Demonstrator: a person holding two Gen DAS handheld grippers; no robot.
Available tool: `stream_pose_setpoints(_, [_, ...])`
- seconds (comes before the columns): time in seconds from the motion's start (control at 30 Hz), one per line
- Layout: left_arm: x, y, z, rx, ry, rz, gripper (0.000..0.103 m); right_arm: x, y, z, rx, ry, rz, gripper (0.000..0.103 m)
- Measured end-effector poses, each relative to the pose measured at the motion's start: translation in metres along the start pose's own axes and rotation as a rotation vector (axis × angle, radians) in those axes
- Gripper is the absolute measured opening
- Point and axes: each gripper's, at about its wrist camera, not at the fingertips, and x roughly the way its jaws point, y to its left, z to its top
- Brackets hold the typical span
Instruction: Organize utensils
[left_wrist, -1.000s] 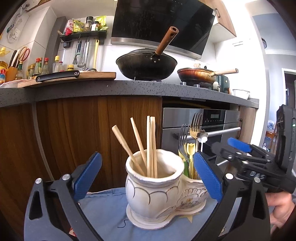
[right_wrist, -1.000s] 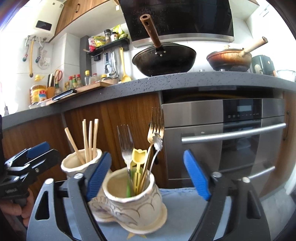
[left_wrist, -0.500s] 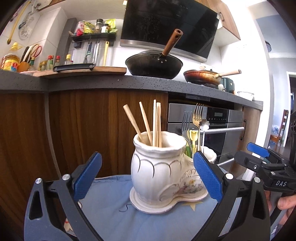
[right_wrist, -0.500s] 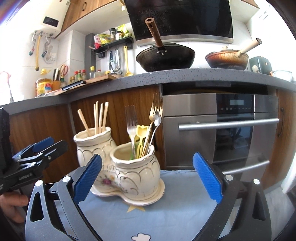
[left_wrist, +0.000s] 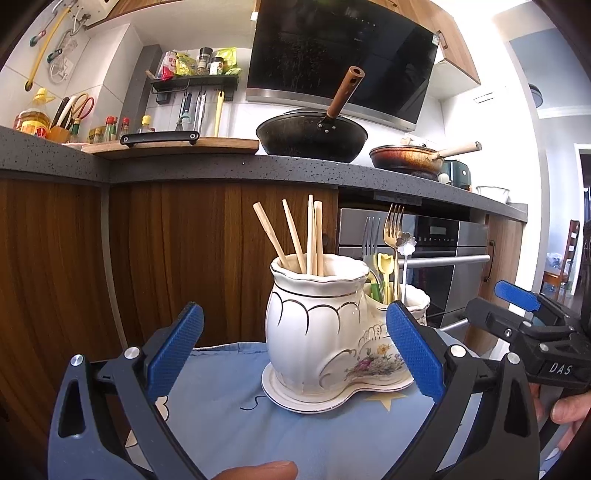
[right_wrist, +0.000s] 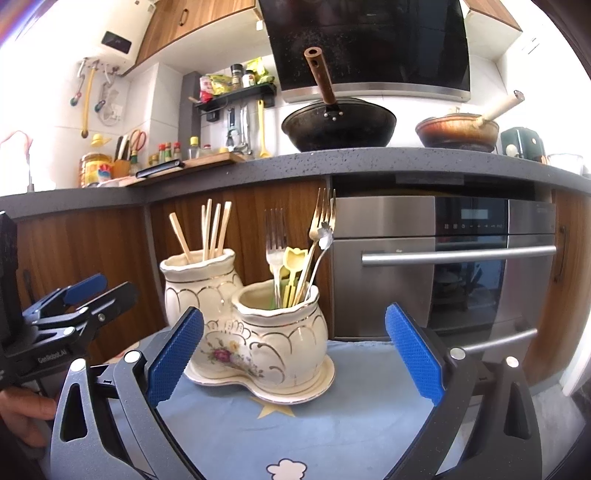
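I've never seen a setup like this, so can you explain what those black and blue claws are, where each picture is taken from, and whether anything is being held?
No robot: a person holds a hand gripper in each hand, each carrying a forward-looking camera. One picture looks along the left gripper, the other along the right gripper. Both stand open and hold nothing; the blue fingers touch nothing. Ahead, on a blue cloth, stands a white double ceramic holder: chopsticks in the taller pot, forks and small utensils in the lower one. Behind are kitchen cabinets and an oven.

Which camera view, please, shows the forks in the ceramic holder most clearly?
The right wrist view: the forks stand unobstructed in the holder's near pot. In the left wrist view, the forks rise behind the chopstick pot, their lower parts hidden.
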Motion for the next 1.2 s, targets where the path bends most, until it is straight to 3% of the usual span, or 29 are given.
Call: stream_pose_setpoints(1.2, [0.0017,0.0005,-0.0006,0.003,0.003,0.015,0.098,-0.0069,0.0043,0.0004,-0.021,-0.016,0.016,0.098])
